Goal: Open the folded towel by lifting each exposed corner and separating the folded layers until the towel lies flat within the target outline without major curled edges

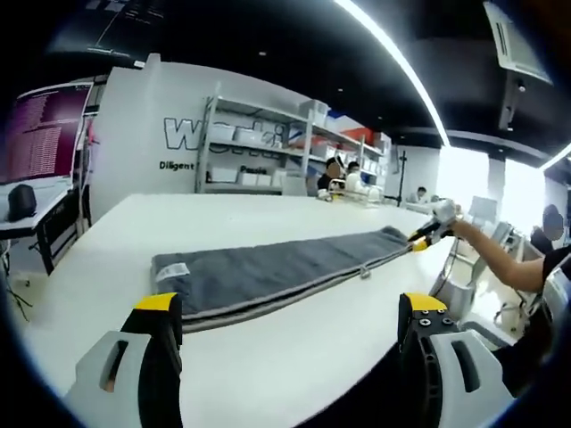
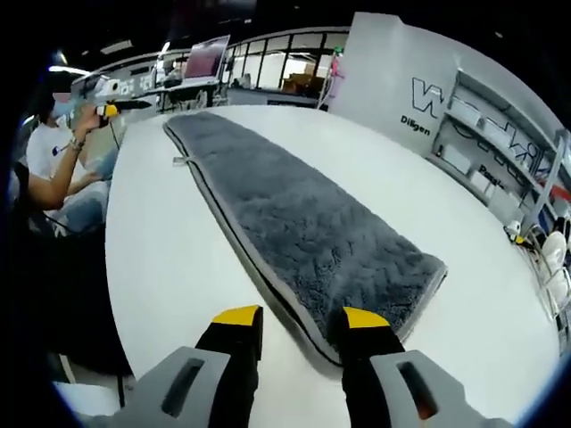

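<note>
A grey towel (image 1: 277, 267), folded into a long narrow strip, lies across the white table (image 1: 107, 259). My left gripper (image 1: 290, 308) is open just short of the towel's near end, where a white label (image 1: 171, 271) shows, and holds nothing. At the far end, a person's hand holds my right gripper (image 1: 430, 228) against the towel's tip. In the right gripper view the towel (image 2: 303, 214) stretches away, and my right gripper (image 2: 302, 319) is open with the towel's near corner (image 2: 326, 343) lying between its jaws. The left gripper (image 2: 109, 110) shows beyond the far end, off the table's edge.
A seated person (image 2: 53, 152) is at the table's left edge in the right gripper view. Metal shelves (image 1: 268, 147) stand against the far wall, with other people and desks behind. Bare table surface (image 2: 169, 267) lies on both sides of the towel.
</note>
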Action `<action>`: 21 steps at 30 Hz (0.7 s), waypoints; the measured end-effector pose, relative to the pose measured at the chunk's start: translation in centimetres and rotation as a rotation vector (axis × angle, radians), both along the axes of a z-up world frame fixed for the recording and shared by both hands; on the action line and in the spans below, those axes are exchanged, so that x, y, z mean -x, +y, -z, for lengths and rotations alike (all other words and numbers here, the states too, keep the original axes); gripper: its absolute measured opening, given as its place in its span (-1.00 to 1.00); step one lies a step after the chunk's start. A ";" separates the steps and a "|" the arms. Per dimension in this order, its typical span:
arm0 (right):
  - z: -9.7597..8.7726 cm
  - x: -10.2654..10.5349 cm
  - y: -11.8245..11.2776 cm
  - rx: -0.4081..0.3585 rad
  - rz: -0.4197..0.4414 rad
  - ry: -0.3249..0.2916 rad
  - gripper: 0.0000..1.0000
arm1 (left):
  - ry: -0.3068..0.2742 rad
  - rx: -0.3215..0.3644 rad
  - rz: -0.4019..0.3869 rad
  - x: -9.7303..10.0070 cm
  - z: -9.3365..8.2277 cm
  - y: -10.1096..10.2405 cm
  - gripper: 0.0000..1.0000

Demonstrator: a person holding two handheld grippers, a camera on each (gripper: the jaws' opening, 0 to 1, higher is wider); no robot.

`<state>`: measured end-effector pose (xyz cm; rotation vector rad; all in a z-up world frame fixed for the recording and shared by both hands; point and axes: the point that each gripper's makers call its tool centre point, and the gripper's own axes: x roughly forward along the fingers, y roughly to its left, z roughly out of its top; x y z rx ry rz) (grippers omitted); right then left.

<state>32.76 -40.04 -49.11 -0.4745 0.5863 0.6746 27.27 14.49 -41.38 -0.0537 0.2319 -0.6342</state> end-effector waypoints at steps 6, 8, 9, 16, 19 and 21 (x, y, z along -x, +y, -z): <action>-0.9 -0.2 0.7 0.007 -0.032 -0.066 -0.35 | -0.027 -0.046 0.010 -1.7 0.0 0.1 0.95; -1.2 -0.2 1.0 0.025 -0.046 -0.087 -0.35 | -0.043 -0.078 0.000 -2.5 0.1 0.4 0.89; -1.3 -0.2 1.1 0.038 -0.048 -0.094 -0.37 | -0.047 -0.097 -0.005 -2.9 0.3 0.6 0.84; -0.7 -0.9 0.6 0.163 -0.047 -0.120 -0.47 | -0.022 -0.219 -0.033 -5.1 2.6 1.8 0.82; -0.6 -1.2 0.7 0.155 -0.051 -0.122 -0.55 | -0.025 -0.244 -0.054 -6.0 3.1 2.4 0.81; -0.7 -1.3 0.7 0.152 -0.047 -0.127 -0.55 | -0.025 -0.251 -0.067 -6.5 3.3 2.8 0.78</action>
